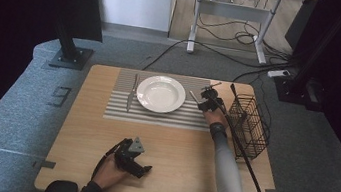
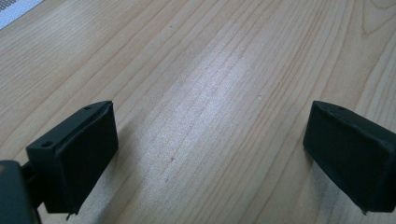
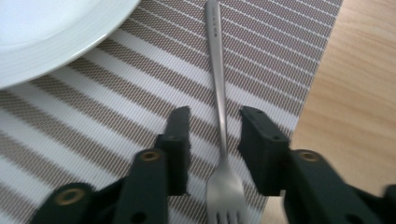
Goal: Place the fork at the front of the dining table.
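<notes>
- Where we look down from above, the wooden worktop (image 1: 176, 147) carries a striped placemat (image 1: 155, 116) on its far half.
- Just beyond the mat's right edge we see a black wire basket (image 1: 249, 126) standing on the worktop.
- On the mat sits a white plate (image 1: 160, 93), with a knife (image 1: 131, 93) lying to its left.
- Our left hand-held gripper (image 1: 144, 169) rests near the worktop's front edge, jaws spread wide over bare wood.
- Our right hand-held gripper (image 3: 215, 140) hangs over the mat's right side, jaws narrowly parted either side of a fork (image 3: 220, 121), which lies flat on the mat.
</notes>
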Demonstrator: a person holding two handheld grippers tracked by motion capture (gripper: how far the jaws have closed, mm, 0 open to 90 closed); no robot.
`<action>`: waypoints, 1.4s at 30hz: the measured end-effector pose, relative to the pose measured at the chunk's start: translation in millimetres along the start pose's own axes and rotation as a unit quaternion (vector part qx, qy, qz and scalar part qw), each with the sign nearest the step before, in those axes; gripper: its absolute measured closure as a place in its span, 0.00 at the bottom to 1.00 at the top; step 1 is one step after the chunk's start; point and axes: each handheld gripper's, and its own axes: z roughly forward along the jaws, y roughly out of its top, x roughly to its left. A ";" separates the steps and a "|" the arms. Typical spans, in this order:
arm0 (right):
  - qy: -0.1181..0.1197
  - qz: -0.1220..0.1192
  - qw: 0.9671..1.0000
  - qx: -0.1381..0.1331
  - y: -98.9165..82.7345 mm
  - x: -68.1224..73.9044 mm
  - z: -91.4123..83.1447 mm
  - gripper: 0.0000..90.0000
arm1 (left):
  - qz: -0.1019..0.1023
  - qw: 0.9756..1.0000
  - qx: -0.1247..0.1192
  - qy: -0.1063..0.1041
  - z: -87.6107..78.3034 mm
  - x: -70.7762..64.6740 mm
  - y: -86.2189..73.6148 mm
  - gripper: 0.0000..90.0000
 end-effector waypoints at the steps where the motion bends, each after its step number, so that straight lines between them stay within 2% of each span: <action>1: 0.003 0.004 1.000 -0.003 -3.3 0.4 -3.5 0.64 | 0.002 1.000 -0.001 0.001 -0.1 -0.3 -0.1 0.03; 7: 0.004 0.017 1.000 -0.009 -20.1 3.8 -21.0 0.59 | 0.006 1.000 -0.001 -0.002 0.3 -2.5 0.5 0.03; 11: -0.005 0.001 1.000 -0.007 -33.2 13.7 -32.3 0.59 | 0.006 1.000 -0.002 -0.002 0.4 -3.1 0.7 0.04; 12: -0.005 0.001 1.000 -0.007 -33.2 13.7 -32.3 0.59 | 0.006 1.000 -0.002 -0.002 0.4 -3.1 0.7 0.04; 15: -0.031 -0.009 0.999 0.001 -40.6 16.6 -36.4 0.59 | 0.006 1.000 -0.002 -0.002 0.4 -3.1 0.7 0.04; 19: -0.041 0.007 0.999 0.008 -44.9 12.5 -34.8 0.56 | 0.007 1.000 -0.001 -0.002 0.3 -3.1 0.7 0.04; 22: -0.043 0.010 0.999 0.003 -46.7 12.7 -33.4 0.56 | 0.007 1.000 -0.002 -0.002 0.4 -3.1 0.6 0.04; 24: -0.037 0.008 0.999 0.005 -47.0 13.9 -34.6 0.63 | 0.007 1.000 -0.001 -0.002 0.3 -3.1 0.6 0.04; 30: -0.009 0.002 1.000 0.006 -48.7 18.8 -37.8 0.66 | 0.007 1.000 -0.001 -0.002 0.3 -3.2 0.6 0.04; 31: 0.008 0.000 1.000 0.003 -48.6 20.9 -39.9 0.66 | 0.007 1.000 -0.002 -0.002 0.4 -3.2 0.6 0.04; 34: 0.000 0.002 1.000 -0.008 -47.7 22.3 -46.7 0.62 | 0.007 1.000 -0.001 -0.002 0.4 -3.1 0.6 0.04; 37: -0.019 0.004 1.000 0.000 -48.5 20.7 -49.7 0.55 | 0.007 1.000 -0.001 -0.003 0.3 -3.1 0.6 0.04; 39: -0.005 0.016 1.000 0.008 -50.7 18.3 -47.8 0.54 | 0.006 1.000 -0.001 -0.003 0.4 -3.0 0.6 0.04; 41: 0.010 0.020 1.000 0.011 -53.4 17.8 -44.6 0.62 | 0.006 1.000 -0.001 -0.003 0.4 -3.0 0.6 0.04; 42: 0.010 0.020 1.000 0.011 -53.4 17.8 -44.6 0.62 | 0.006 1.000 -0.001 -0.003 0.4 -3.0 0.6 0.04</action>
